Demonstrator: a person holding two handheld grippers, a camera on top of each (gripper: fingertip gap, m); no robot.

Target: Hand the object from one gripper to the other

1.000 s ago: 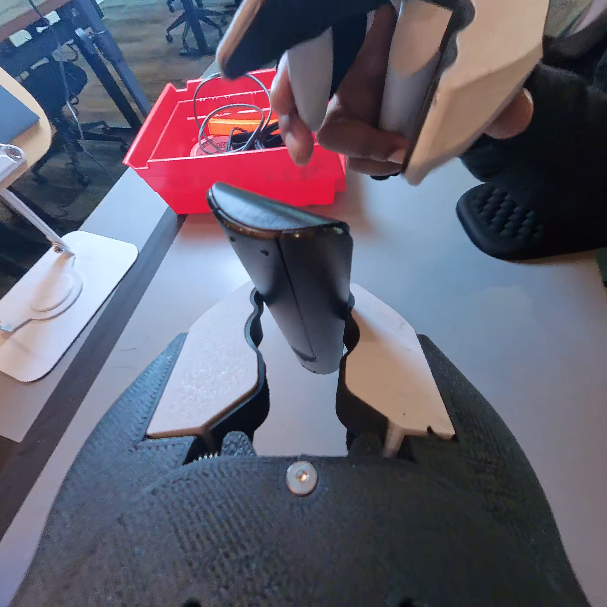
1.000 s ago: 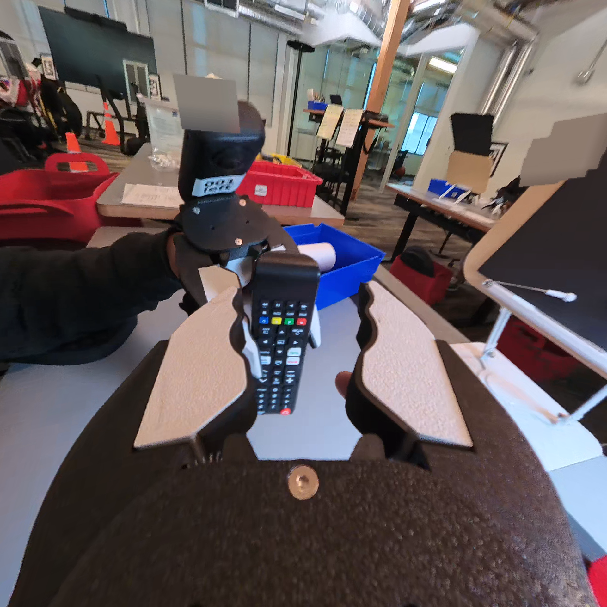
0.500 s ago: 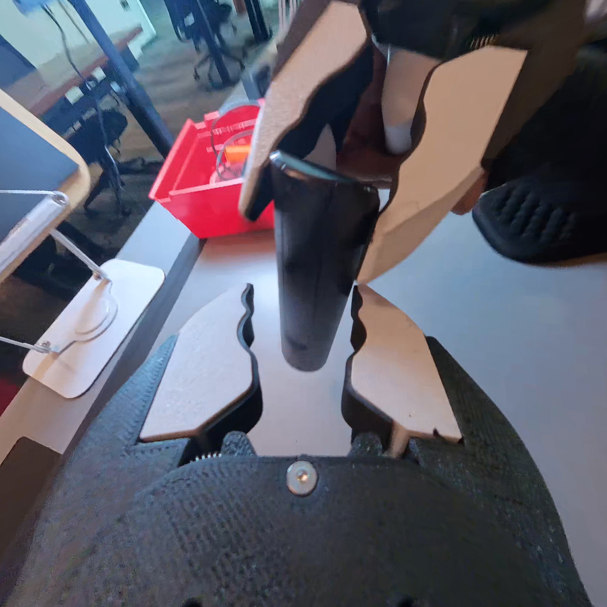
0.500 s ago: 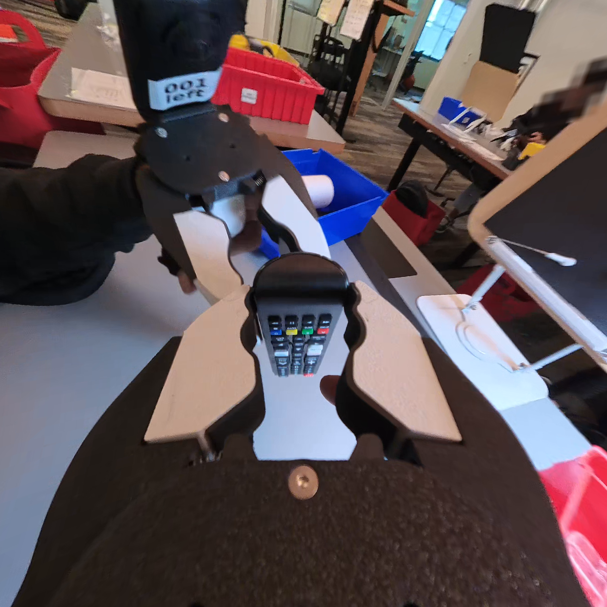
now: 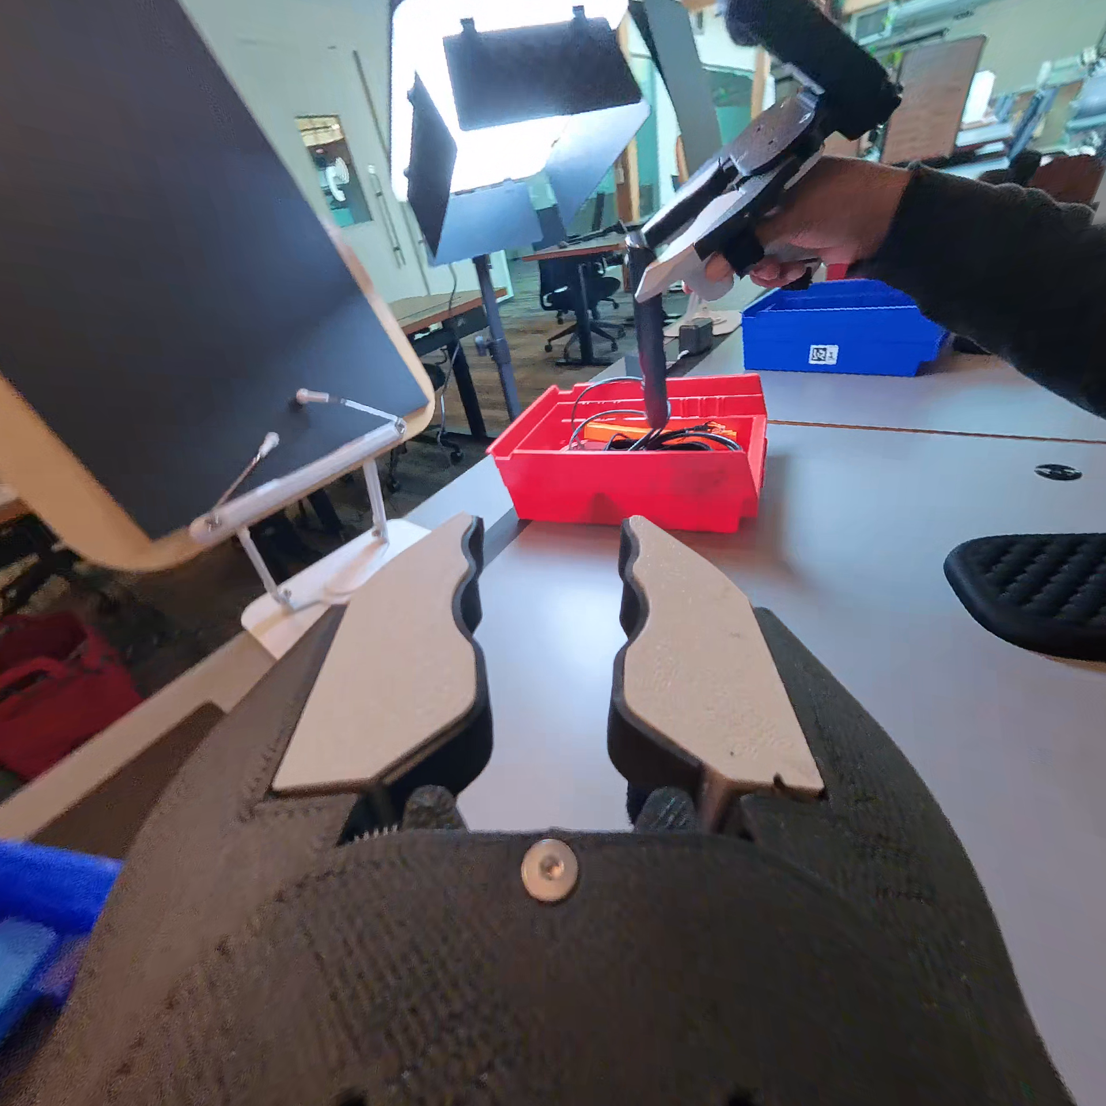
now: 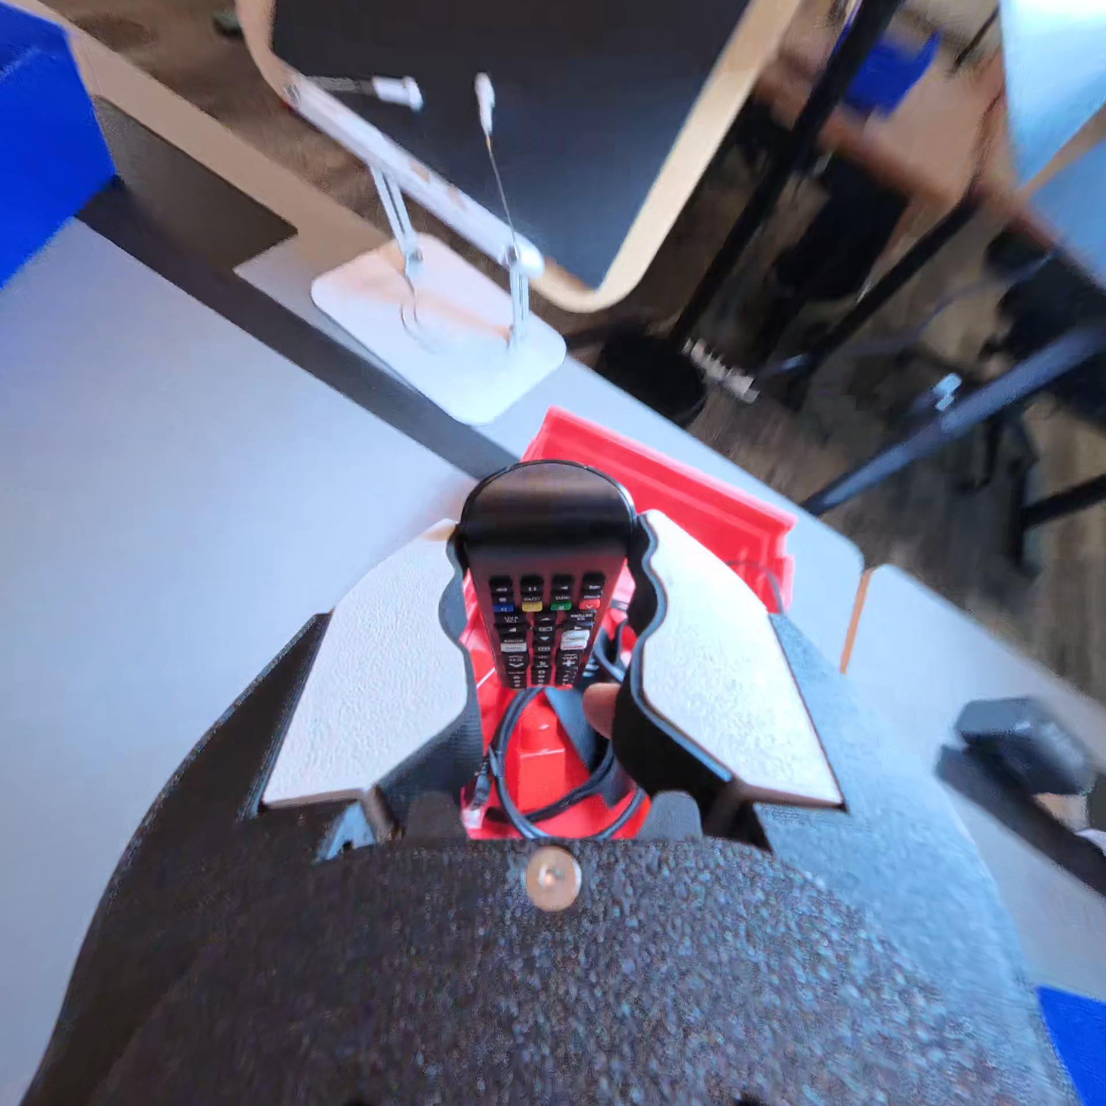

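Handover looks complete: remote control (image 6: 547,574) sits clamped near its top end between the fingers (image 6: 383,670) of the right gripper (image 6: 547,538), button face toward the right wrist camera. In the left wrist view the same remote (image 5: 652,353) hangs roughly upright at upper centre of the frame, lower end down inside or just above the red bin (image 5: 628,485); contact with the contents cannot be told. Left gripper (image 5: 547,574) is empty, fingers apart, bare grey tabletop (image 5: 868,538) showing between them, well back from the bin.

Judged step: placing after transfer. Next move would call for lowering the remote into the bin and parting the right fingers, or carrying it clear.

Edges and room:
- Bin holds black cables (image 5: 670,440) and an orange item (image 5: 610,430); the remote tip could snag or rest on the loops.
- Bin stands near the tabletop's edge, at left in the frame, with a tilted board on a wire stand (image 5: 311,479) beyond that edge.
- Blue bin (image 5: 838,335) at upper right, dark textured pad (image 5: 1035,586) at right edge; open tabletop between them and the left gripper.
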